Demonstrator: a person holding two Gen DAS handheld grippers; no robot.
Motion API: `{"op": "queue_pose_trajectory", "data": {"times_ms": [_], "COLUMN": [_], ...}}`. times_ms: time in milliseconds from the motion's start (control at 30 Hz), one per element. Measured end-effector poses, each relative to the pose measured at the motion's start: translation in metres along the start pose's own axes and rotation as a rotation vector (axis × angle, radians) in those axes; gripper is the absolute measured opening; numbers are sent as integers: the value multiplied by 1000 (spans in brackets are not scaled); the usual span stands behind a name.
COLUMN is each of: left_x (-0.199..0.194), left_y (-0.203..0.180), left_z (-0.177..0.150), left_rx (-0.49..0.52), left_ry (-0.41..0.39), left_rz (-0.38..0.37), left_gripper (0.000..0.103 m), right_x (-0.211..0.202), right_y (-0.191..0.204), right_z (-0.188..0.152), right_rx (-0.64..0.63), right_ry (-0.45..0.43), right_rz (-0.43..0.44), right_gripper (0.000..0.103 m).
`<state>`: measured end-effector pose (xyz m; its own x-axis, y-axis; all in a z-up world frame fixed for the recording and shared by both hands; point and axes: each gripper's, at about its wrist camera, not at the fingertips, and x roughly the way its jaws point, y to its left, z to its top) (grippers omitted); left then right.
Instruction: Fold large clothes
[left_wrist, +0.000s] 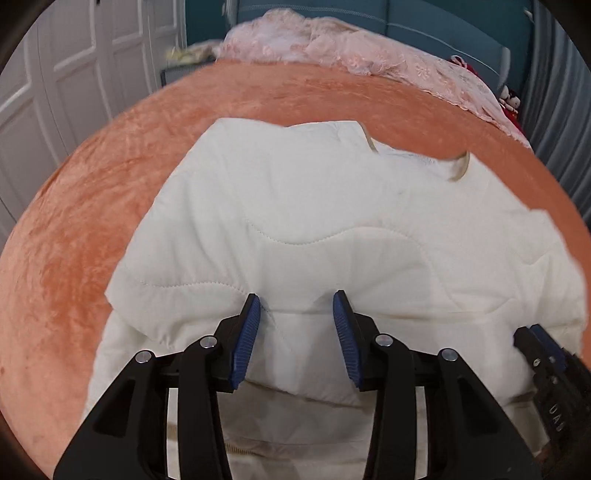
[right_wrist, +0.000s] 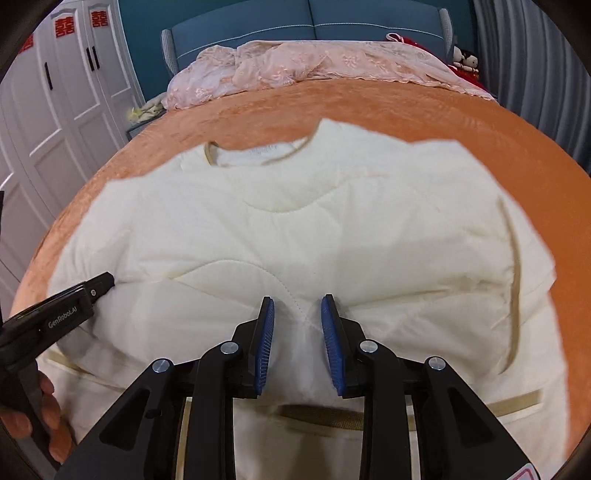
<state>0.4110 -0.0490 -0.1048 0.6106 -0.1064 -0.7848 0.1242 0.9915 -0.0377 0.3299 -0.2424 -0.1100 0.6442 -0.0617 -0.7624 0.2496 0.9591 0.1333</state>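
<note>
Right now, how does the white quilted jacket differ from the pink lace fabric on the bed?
The white quilted jacket is thick, padded and plain, with tan trim; the pink lace fabric is thin and patterned. The jacket lies spread fairly smooth at the near end, under both tongs; the lace is crumpled along the far end by the blue headboard. Both rest on the orange bedspread.

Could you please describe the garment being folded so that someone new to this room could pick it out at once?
Start at the wide bed covered with an orange velvet bedspread. On its near half lies a cream-white quilted padded jacket with wavy stitching and tan trim at its collar. Unlike the crumpled pink lace fabric heaped by the blue upholstered headboard, it is plain, puffy and spread out.
</note>
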Motion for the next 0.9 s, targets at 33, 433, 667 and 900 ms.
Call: {"op": "queue_pose_trajectory", "data": {"times_ms": [33, 433, 667, 900], "left_x": [2, 1, 1, 1], "left_y": [-2, -1, -3, -4], "left_z": [-6, -25, -28, -29], "left_rx": [22, 21, 26, 32], "left_ry": [-27, -137, -149, -157], "left_rz": [12, 22, 31, 41], "left_gripper": [41, 42, 42, 42], "right_x": [2, 6, 6, 7], "right_y": [0, 8, 10, 15], "right_z": [-3, -12, -15, -17], "right_rx": [6, -28, -43, -55], "right_ry": [-6, -67, -77, -87], "right_rz": [6, -35, -55, -72], "right_gripper": [26, 26, 26, 26]}}
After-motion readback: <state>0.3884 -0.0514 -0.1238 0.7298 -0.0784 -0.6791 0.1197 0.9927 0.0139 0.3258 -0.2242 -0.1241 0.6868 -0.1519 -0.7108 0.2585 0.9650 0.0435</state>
